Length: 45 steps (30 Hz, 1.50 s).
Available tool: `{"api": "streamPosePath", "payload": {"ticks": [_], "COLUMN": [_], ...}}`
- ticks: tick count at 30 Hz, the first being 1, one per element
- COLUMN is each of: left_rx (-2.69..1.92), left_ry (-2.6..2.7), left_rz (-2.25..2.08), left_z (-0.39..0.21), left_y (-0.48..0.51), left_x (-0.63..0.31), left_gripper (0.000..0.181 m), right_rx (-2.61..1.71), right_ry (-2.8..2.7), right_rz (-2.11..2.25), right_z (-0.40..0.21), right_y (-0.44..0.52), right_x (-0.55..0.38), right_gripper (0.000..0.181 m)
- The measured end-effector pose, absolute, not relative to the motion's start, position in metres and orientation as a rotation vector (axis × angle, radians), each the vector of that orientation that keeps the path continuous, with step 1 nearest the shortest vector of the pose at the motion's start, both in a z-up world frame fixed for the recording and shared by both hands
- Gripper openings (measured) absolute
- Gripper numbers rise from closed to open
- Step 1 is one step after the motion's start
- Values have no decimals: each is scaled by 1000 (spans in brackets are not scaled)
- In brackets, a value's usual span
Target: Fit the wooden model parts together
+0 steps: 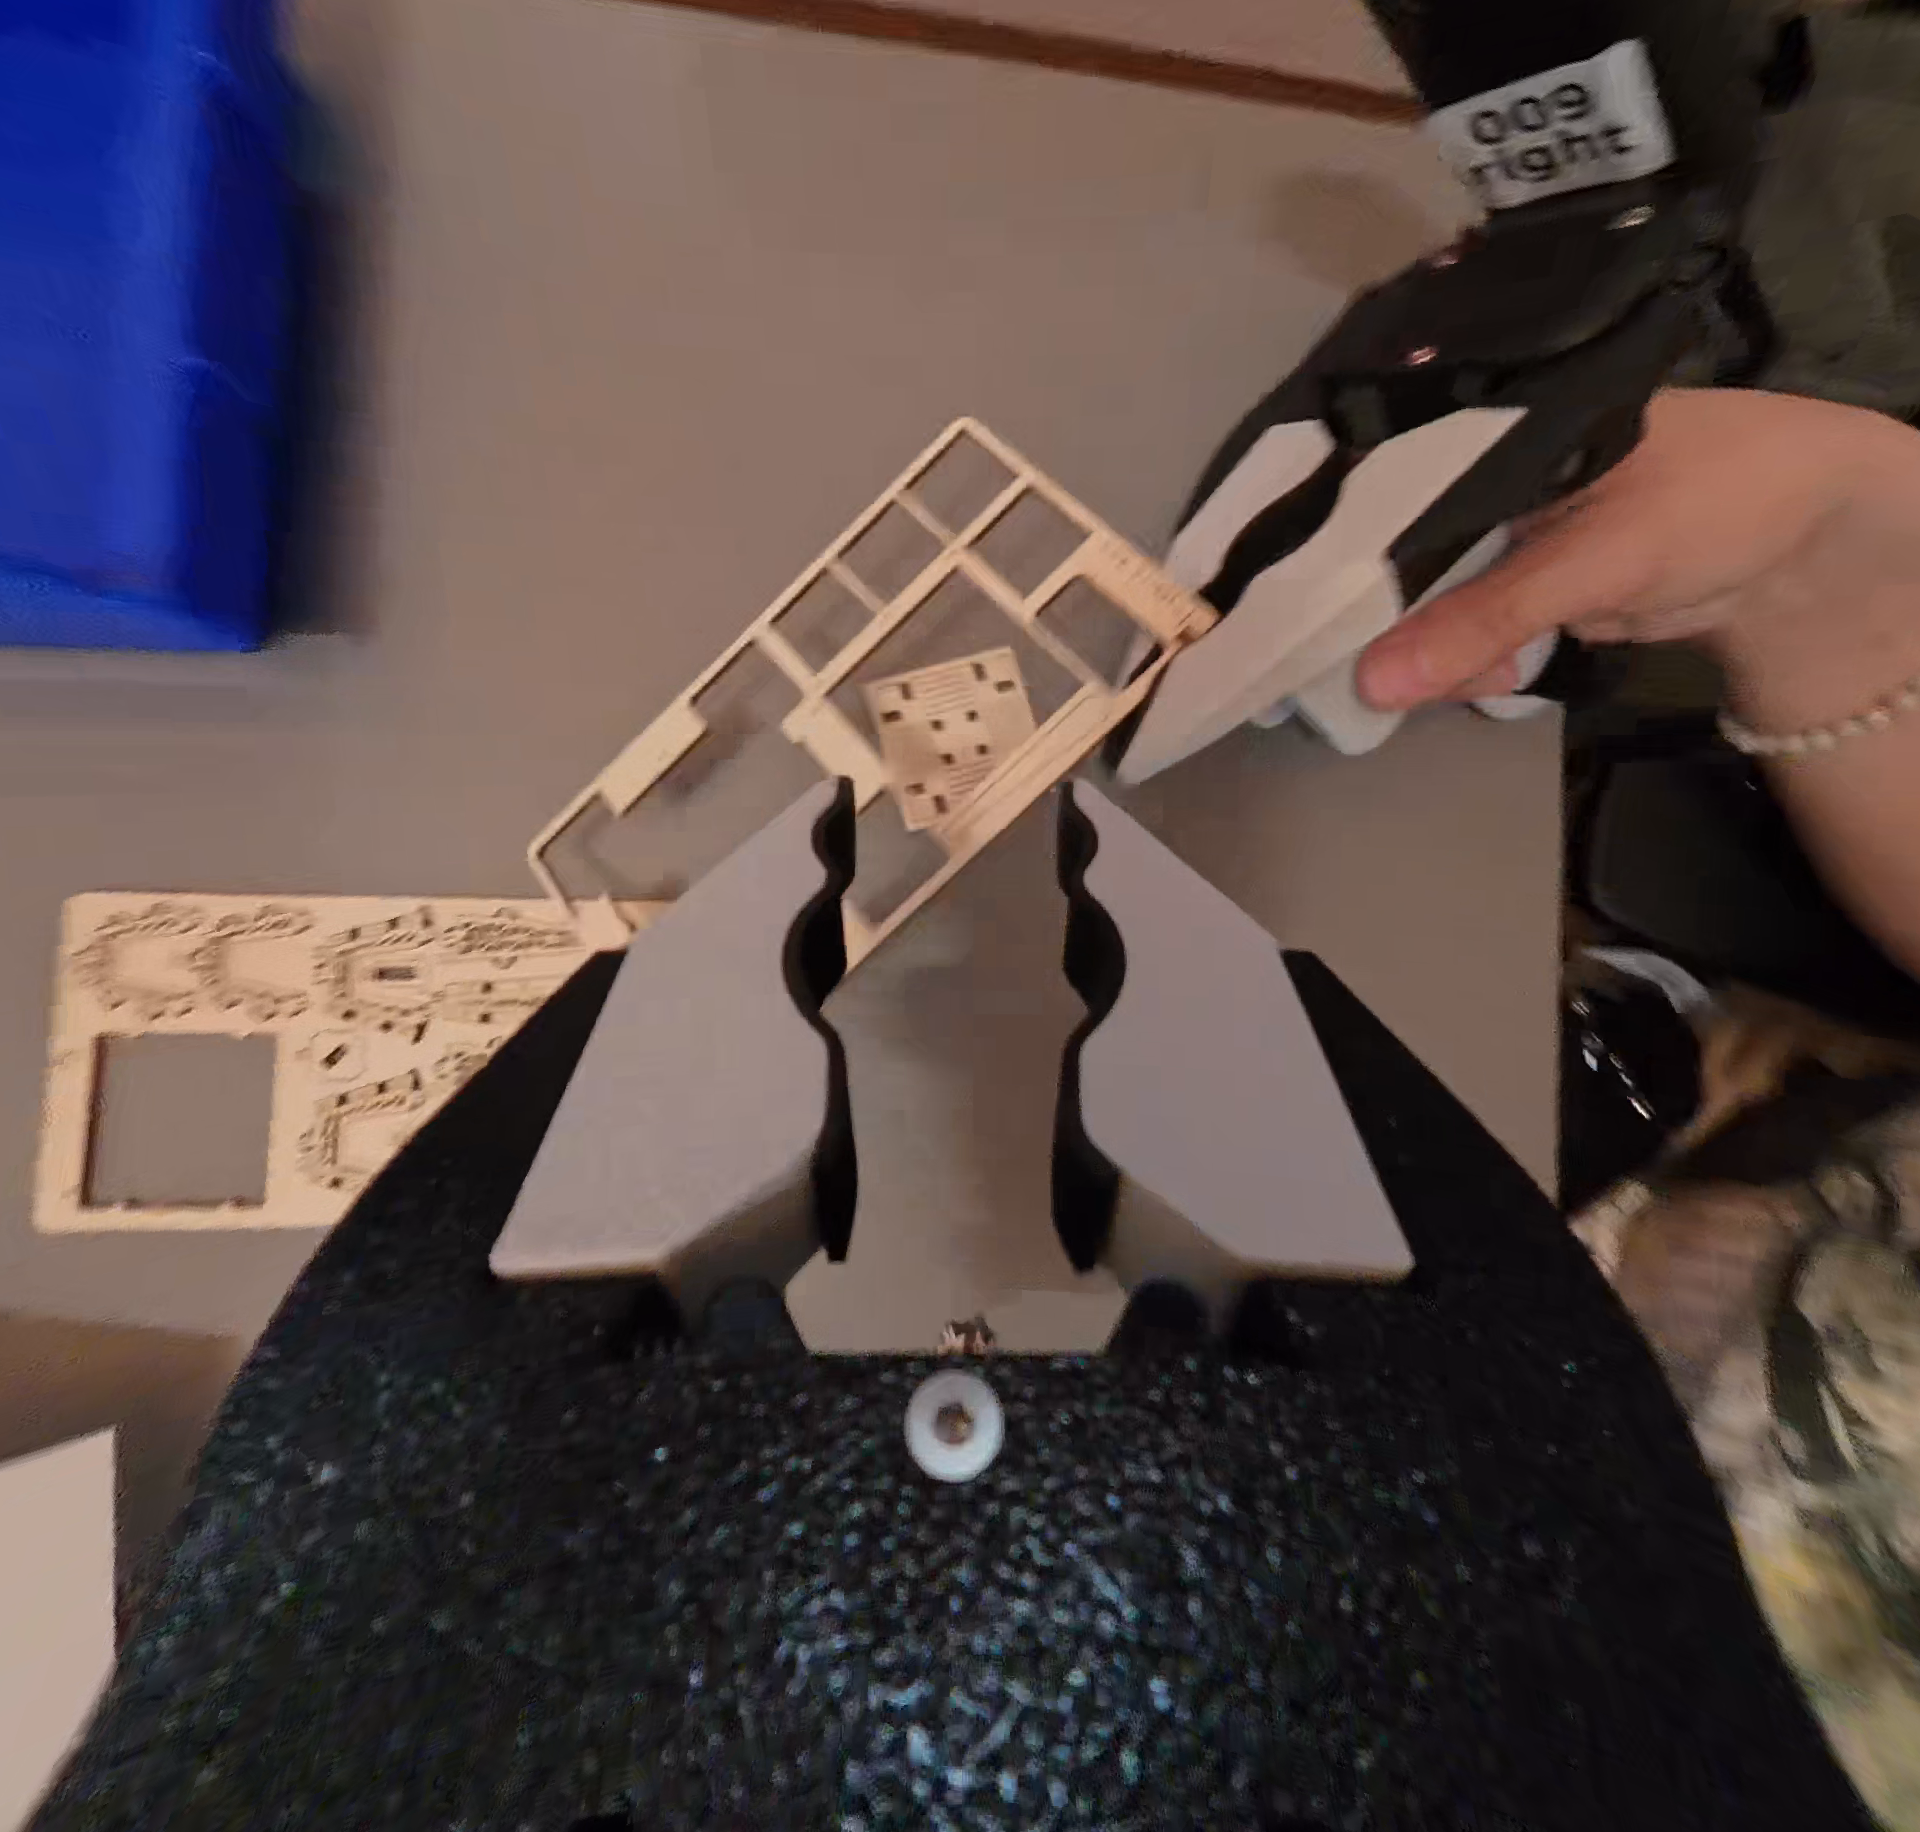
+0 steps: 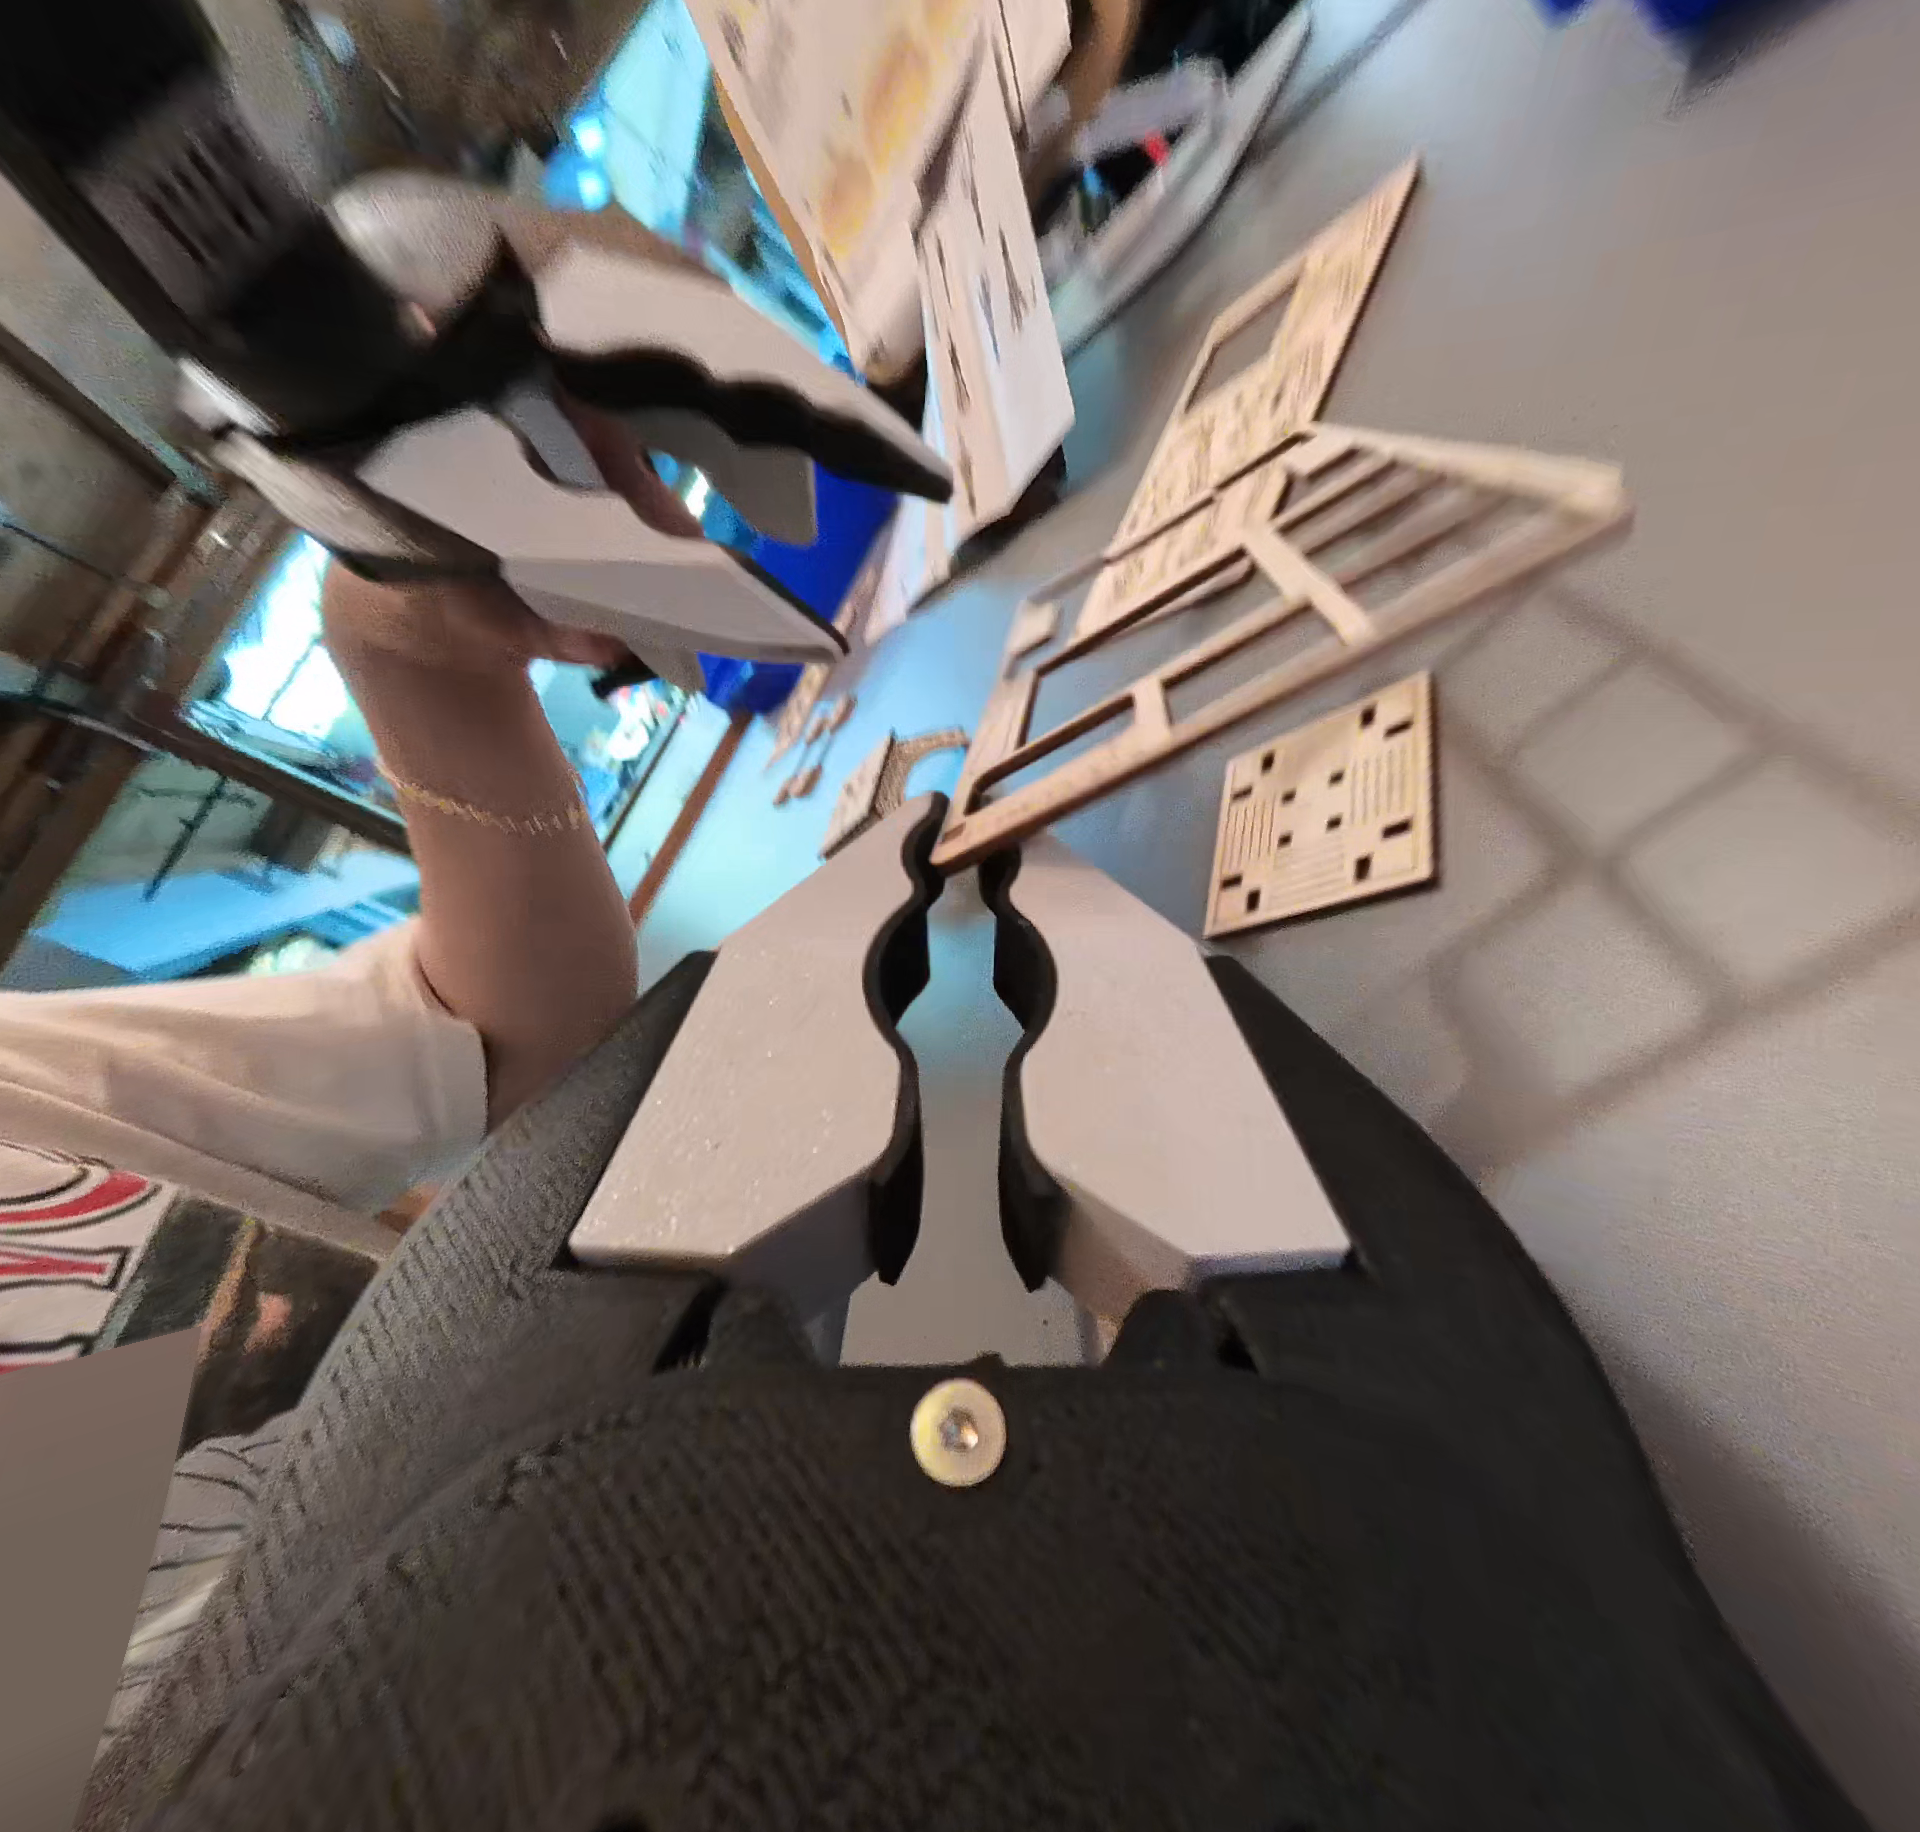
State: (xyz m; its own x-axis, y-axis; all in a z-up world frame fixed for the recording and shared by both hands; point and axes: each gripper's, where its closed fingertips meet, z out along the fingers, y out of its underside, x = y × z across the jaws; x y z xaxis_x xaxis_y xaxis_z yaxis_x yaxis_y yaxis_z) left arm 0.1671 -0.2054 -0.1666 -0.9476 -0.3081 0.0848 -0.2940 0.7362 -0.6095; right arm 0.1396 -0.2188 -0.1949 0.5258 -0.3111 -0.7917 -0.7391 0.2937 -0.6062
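Note:
My right gripper (image 2: 961,847) is shut on one corner of an empty wooden frame sheet (image 2: 1299,556) and holds it tilted above the grey table (image 2: 1558,1159). The frame also shows in the left wrist view (image 1: 831,660), with the right gripper (image 1: 1184,639) at its right corner. A small square wooden plate with slots (image 2: 1325,806) lies flat on the table under the frame, and it is visible through the frame in the left wrist view (image 1: 951,733). My left gripper (image 1: 951,826) is open and empty, held in the air apart from the frame (image 2: 894,561).
A second wooden sheet with uncut parts (image 1: 260,1034) lies flat at the left, beyond the frame (image 2: 1247,411). A blue bin (image 1: 135,276) stands at the table's far side. Small loose wooden pieces (image 2: 831,733) and printed paper sheets (image 2: 987,328) lie farther off.

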Motion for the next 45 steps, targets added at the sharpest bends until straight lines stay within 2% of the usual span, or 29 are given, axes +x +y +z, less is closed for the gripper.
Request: {"api": "streamPosePath", "payload": {"ticks": [4,6,8,10,11,13,17,18,19,21,24,31,36,38,40,45], "left_rx": [-679,-699,-702,-743,-770,-805,-786,-787,-779,-757,-685,-604,-714,-750,-732,-681], "left_ry": [2711,2675,2627,2626,2646,2722,2724,2719,2714,2692,2659,2489,2487,2496,2509,2559], "left_rz": [-1106,-1151,-1043,-939,-928,-938,-902,-907,-920,-930,-919,-946,-974,-1035,-1077,-932], "left_z": [-178,-195,-220,-239,-244,-254,-263,-262,-261,-261,-257,-196,-191,-191,-192,-214], "left_y": [-198,-210,-216,-218,-223,-233,-237,-237,-236,-232,-219,-117,-27,-18,-19,-18], "left_x": [167,159,165,172,171,164,166,165,164,161,157,135,122,119,115,117], "left_gripper": [42,53,74,81,80,84,68,61,45,45,45,45,45,45,45,45], "right_rx": [-1116,-1056,-1013,-1032,-1068,-1156,-1297,-1344,-1392,-1478,-1509,-1400,-1290,-1370,-1525,-1683], "right_ry": [994,1086,1197,1228,1251,1292,1275,1274,1280,1315,1324,1161,976,955,963,951], "right_rz": [225,132,64,83,88,94,183,194,188,129,6,55,215,284,296,308], "right_z": [-170,-173,-183,-189,-195,-207,-215,-217,-221,-226,-218,-182,-153,-165,-190,-219], "right_y": [-253,-274,-290,-289,-288,-284,-272,-271,-271,-278,-291,-264,-202,-171,-147,-117], "right_x": [154,166,175,173,172,169,153,148,144,140,142,144,141,135,127,117], "right_gripper": [1,1,3,0,1,20,36,40,44,56,58,52,37,37,45,52]}}
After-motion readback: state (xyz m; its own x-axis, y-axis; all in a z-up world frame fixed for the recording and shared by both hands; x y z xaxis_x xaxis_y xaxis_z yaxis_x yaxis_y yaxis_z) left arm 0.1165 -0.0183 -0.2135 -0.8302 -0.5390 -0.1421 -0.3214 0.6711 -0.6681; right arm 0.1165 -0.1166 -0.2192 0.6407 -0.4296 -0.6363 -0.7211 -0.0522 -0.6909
